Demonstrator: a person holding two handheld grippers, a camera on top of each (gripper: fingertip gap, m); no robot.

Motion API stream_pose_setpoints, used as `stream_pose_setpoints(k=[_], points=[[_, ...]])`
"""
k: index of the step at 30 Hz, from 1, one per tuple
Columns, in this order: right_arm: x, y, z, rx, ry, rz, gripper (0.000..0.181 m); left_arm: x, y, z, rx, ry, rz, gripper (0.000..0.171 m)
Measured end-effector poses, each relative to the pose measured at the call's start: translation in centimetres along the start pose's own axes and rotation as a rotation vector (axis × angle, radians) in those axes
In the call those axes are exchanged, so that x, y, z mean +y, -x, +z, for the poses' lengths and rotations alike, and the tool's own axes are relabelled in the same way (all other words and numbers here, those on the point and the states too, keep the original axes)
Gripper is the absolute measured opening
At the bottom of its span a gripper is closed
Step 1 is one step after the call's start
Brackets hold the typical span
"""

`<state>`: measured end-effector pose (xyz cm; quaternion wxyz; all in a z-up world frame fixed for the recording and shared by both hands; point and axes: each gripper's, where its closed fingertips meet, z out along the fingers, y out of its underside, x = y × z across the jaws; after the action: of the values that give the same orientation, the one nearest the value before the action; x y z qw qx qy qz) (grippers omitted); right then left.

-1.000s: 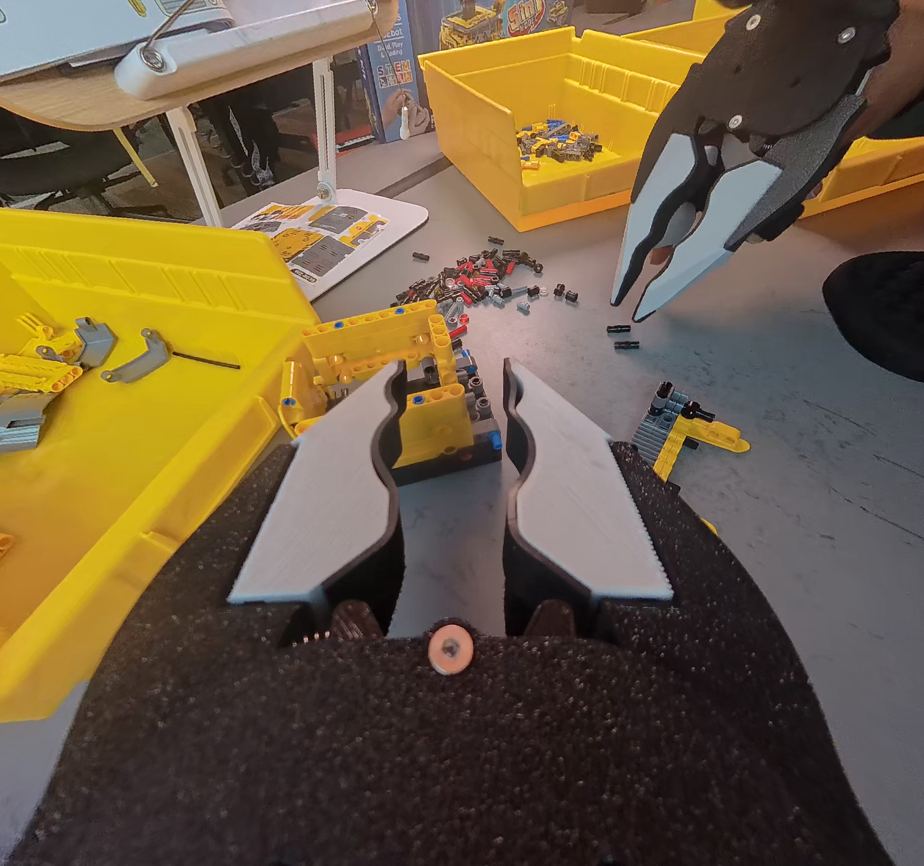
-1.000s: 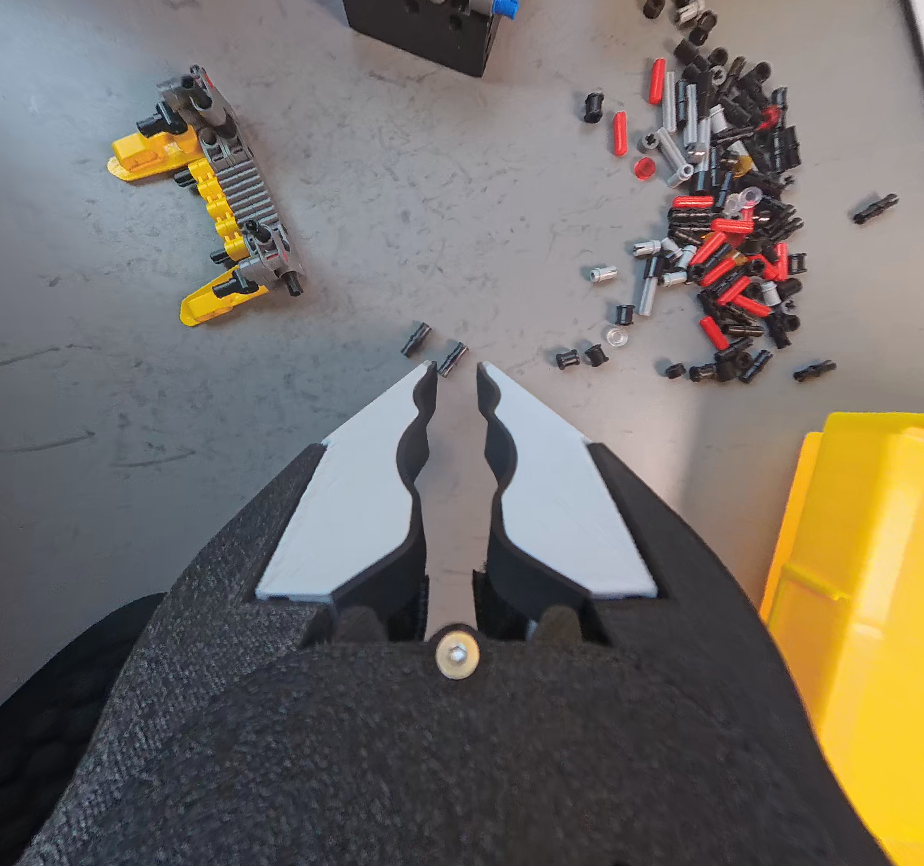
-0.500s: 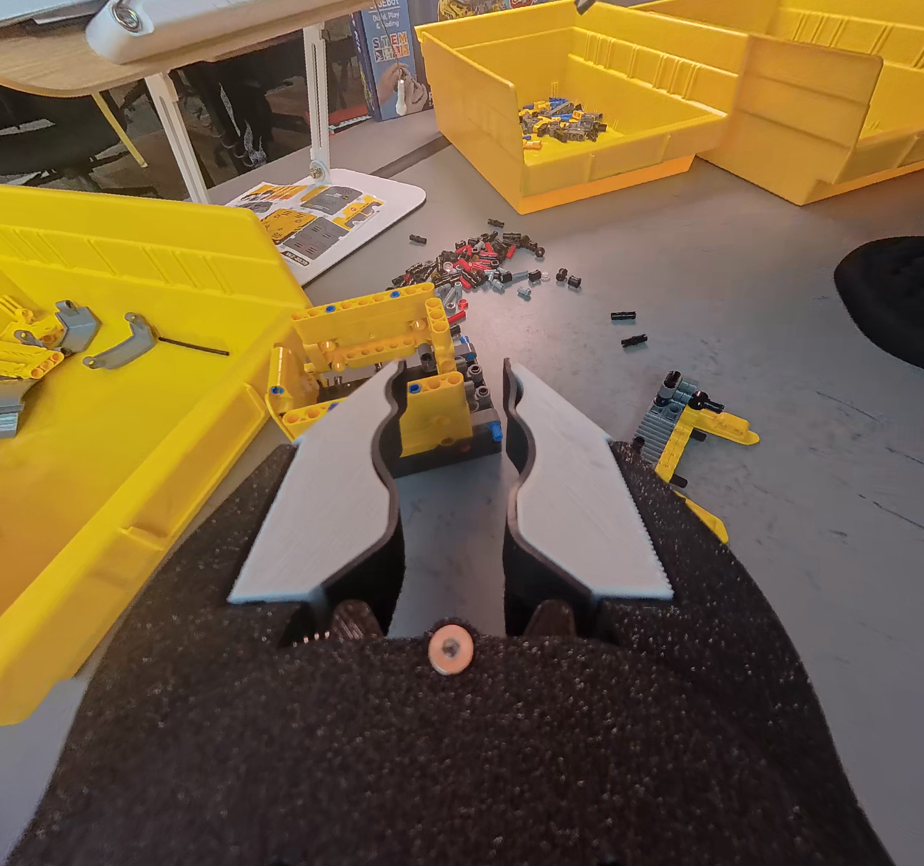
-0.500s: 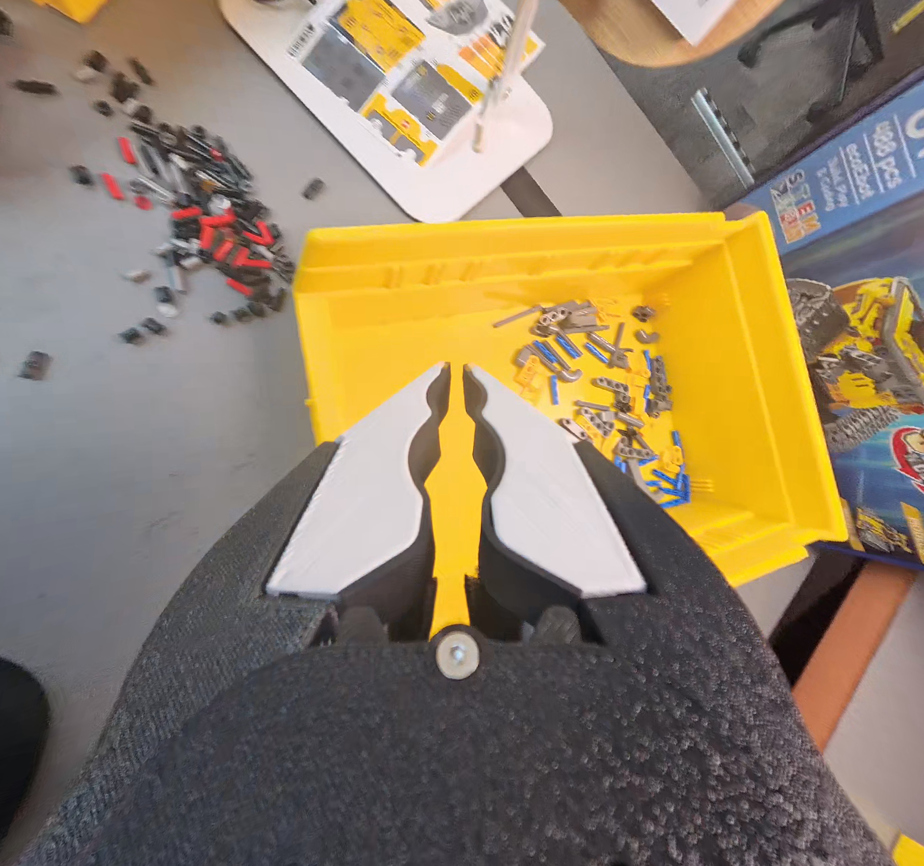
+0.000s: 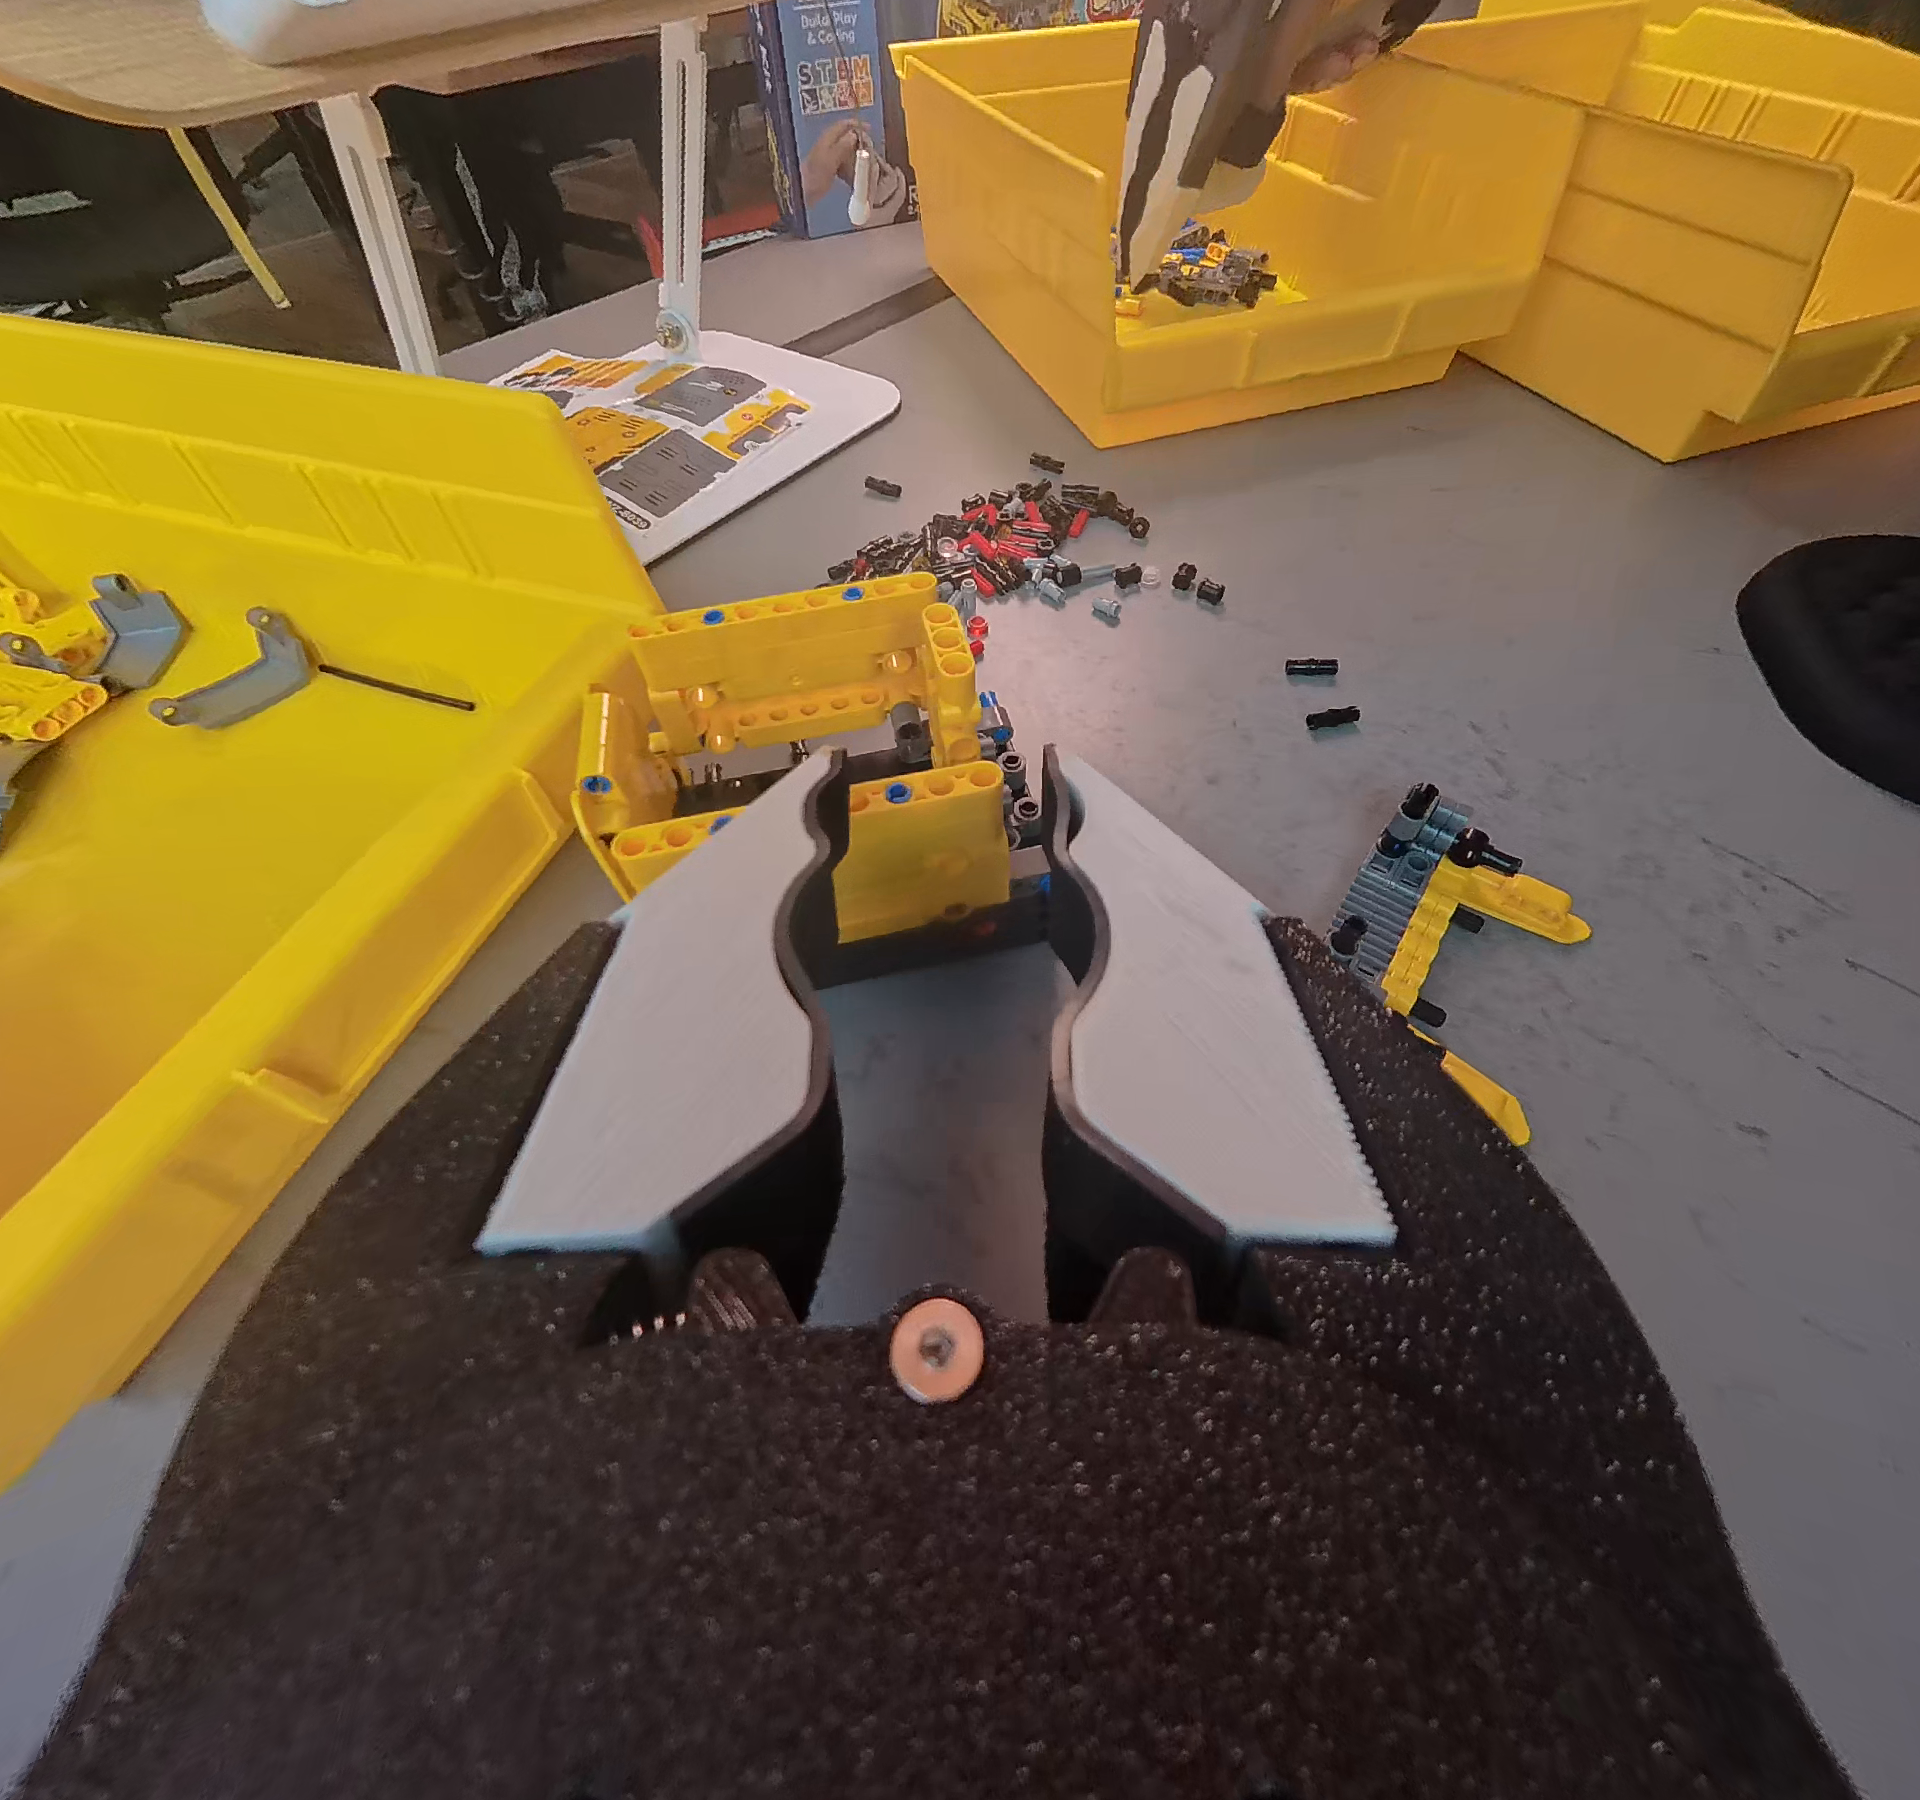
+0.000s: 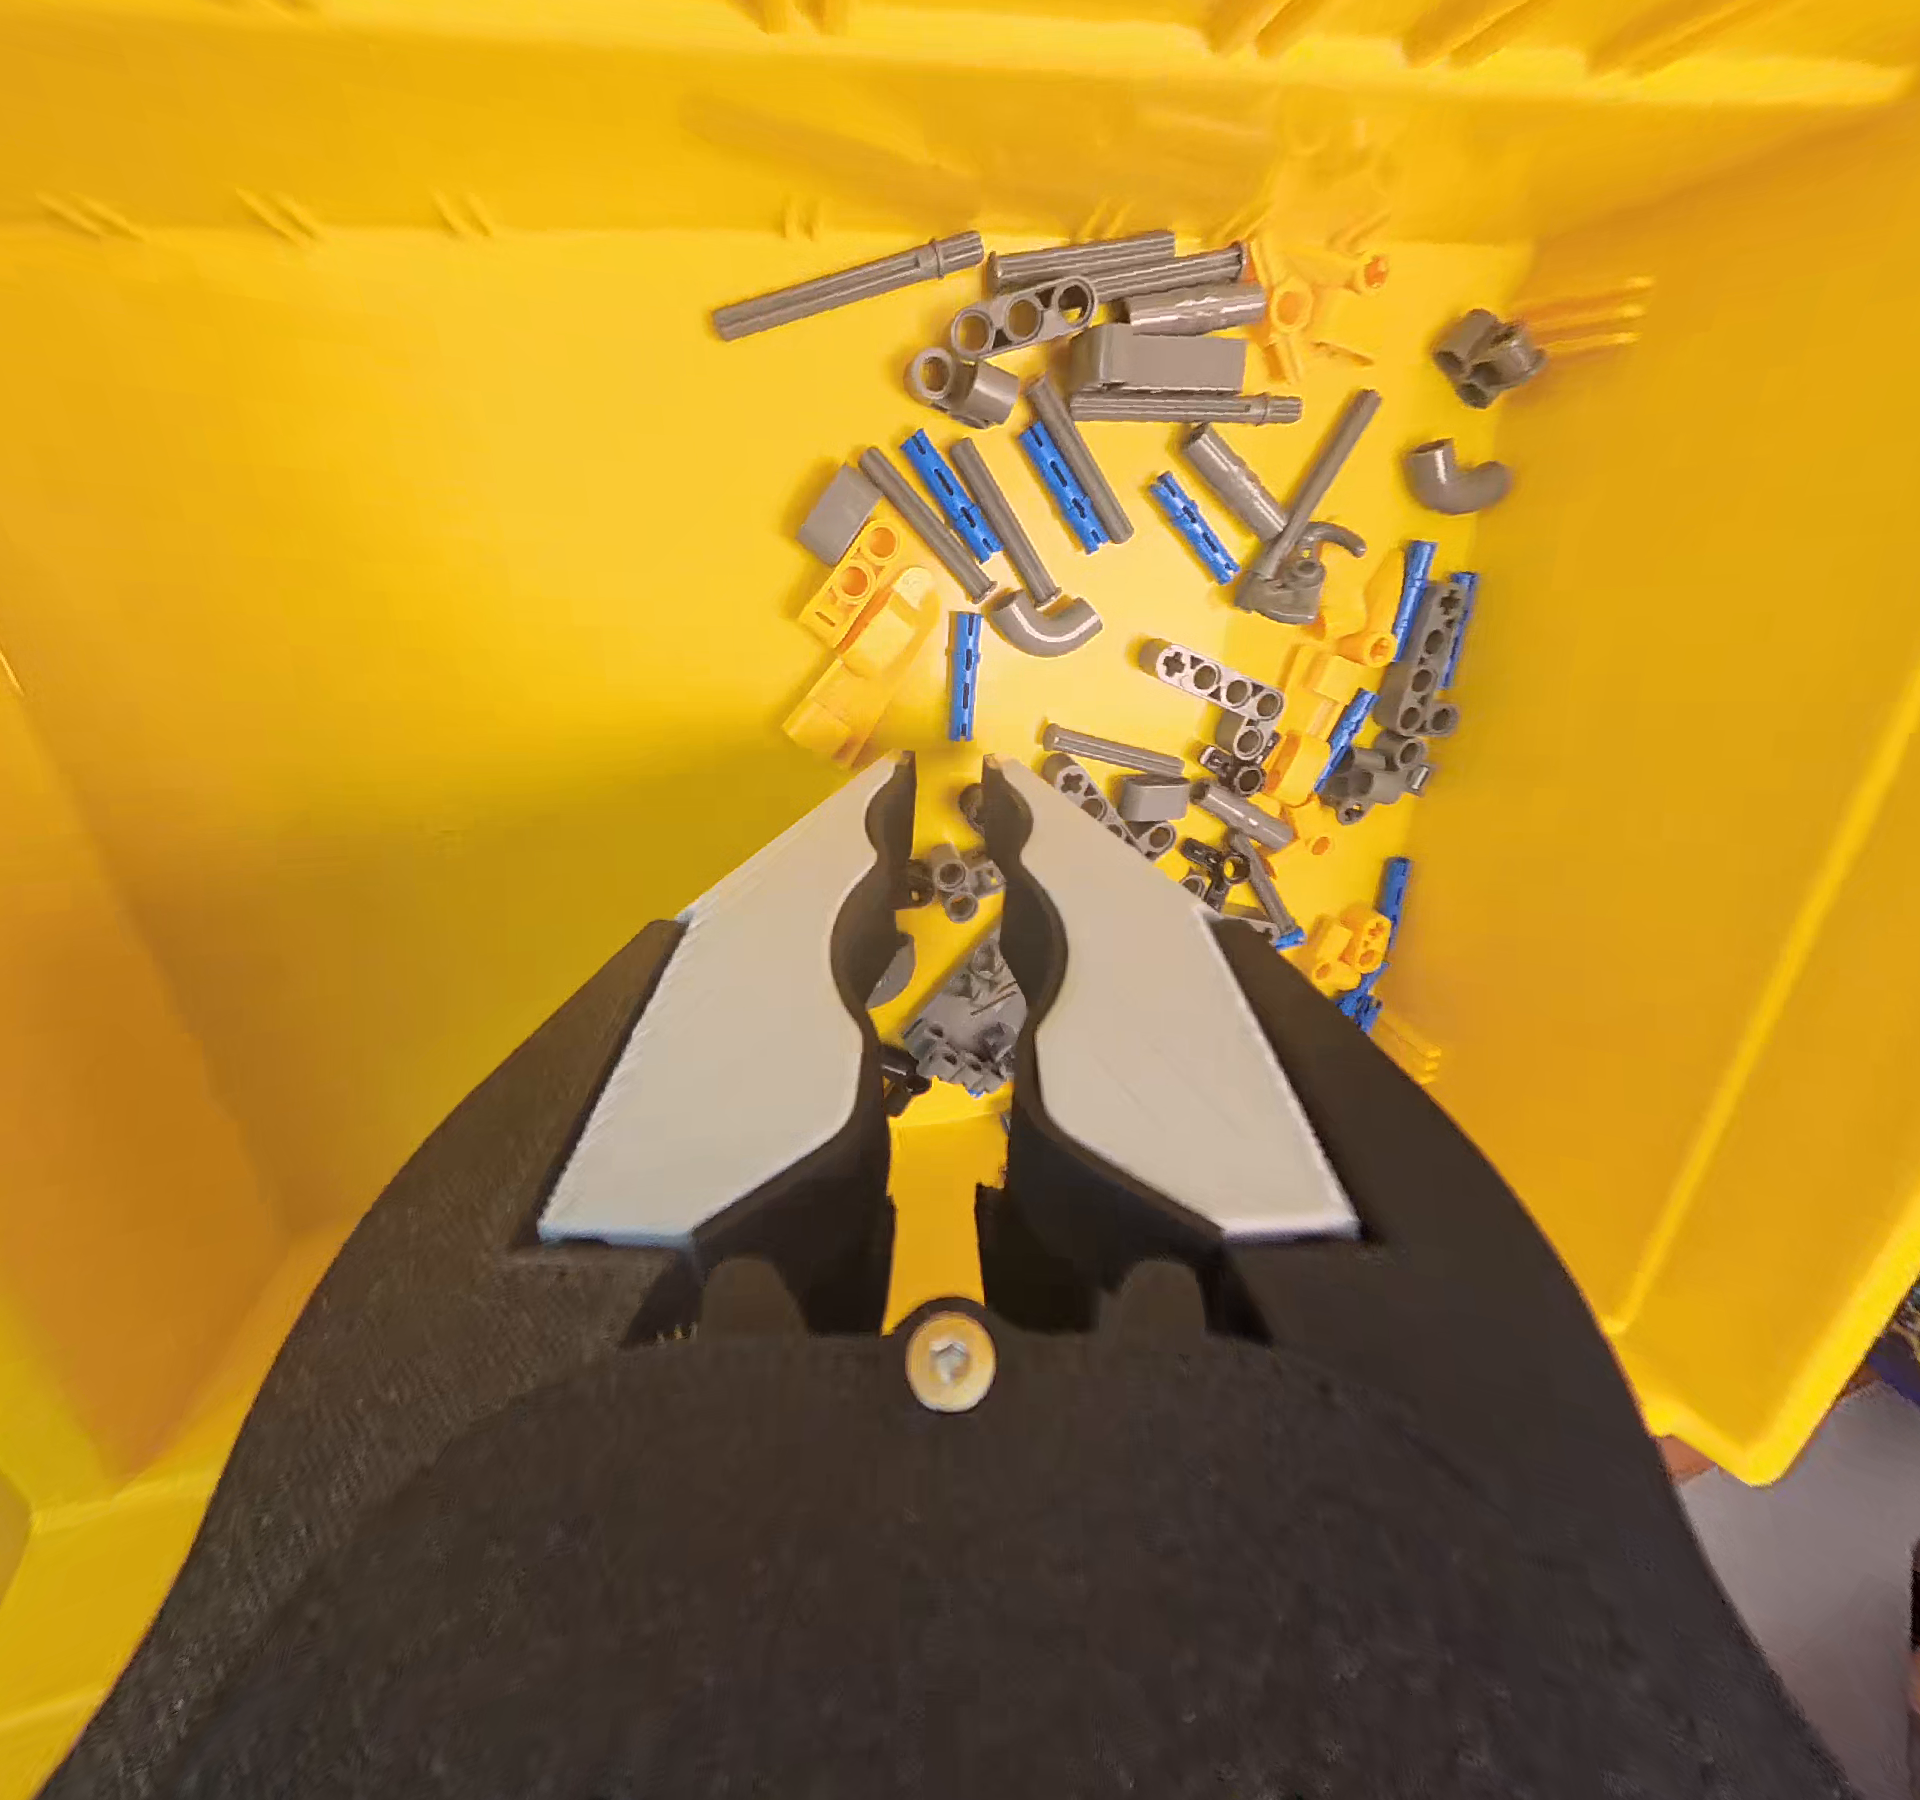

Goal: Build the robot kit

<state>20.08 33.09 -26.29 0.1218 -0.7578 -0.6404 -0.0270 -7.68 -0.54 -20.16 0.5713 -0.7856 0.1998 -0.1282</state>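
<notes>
My left gripper (image 5: pixel 938 763) sits low on the grey table, its fingers closed on either side of a yellow and black brick assembly (image 5: pixel 914 857) and touching it. My right gripper (image 6: pixel 945 763) points down into a yellow bin (image 6: pixel 416 503), its tips a narrow gap apart and empty, just above loose grey, blue and yellow brick parts (image 6: pixel 1143 503). A small grey connector (image 6: pixel 956 877) lies under its jaws. The left wrist view shows this gripper (image 5: pixel 1138 264) dipped into the far bin (image 5: pixel 1247 368).
A large yellow bin (image 5: pixel 260 867) with grey parts (image 5: pixel 249 685) stands at the left. A pile of red and black pins (image 5: pixel 1008 545), two loose black pins (image 5: pixel 1320 690) and a grey-yellow subassembly (image 5: pixel 1434 877) lie on the table. An instruction stand (image 5: pixel 707 420) and more bins (image 5: pixel 1714 223) stand behind. It is some 12 cm from my left tips to the grey-yellow subassembly (image 5: pixel 1434 877).
My right gripper left the table by the two black pins, swung over the far bin and dropped into it; its tips stand slightly wider than half a second ago. The left gripper stayed on the assembly.
</notes>
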Motion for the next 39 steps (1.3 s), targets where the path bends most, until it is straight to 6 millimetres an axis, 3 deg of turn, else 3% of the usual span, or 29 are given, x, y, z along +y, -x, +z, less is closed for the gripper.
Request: stream_pose_setpoints(k=[6,24,27,29,31,33,36,39], points=[[-1.2,0.1,0.0,-0.089,-0.034,0.013,0.010,0.0,0.0,0.0,0.011,-0.004,-0.017,0.036],[-1.9,0.7,0.8,-0.222,-0.005,-0.002,0.004,0.0,0.1,0.0,0.018,-0.007,-0.029,0.035],[-1.7,0.9,0.5,-0.192,0.015,-0.030,0.003,0.0,0.1,0.0,0.015,-0.005,-0.023,0.035],[-2.3,1.4,-0.9,-0.154,-0.023,-0.066,0.003,0.0,0.1,0.0,0.012,-0.004,-0.017,0.035],[-3.9,2.6,-3.7,-0.118,-0.123,-0.085,0.003,0.0,0.1,0.0,0.009,-0.001,-0.010,0.035],[-5.1,5.5,-6.8,-0.105,-0.196,-0.143,0.003,0.0,0.0,0.0,0.012,-0.001,-0.006,0.035],[-6.4,12.4,-10.2,-0.135,-0.256,-0.218,0.003,-0.1,-0.4,0.0,0.023,-0.002,-0.002,0.035],[-6.8,20.4,-10.6,-0.180,-0.255,-0.284,0.004,-0.4,-0.8,0.0,0.030,-0.014,0.007,0.035]])
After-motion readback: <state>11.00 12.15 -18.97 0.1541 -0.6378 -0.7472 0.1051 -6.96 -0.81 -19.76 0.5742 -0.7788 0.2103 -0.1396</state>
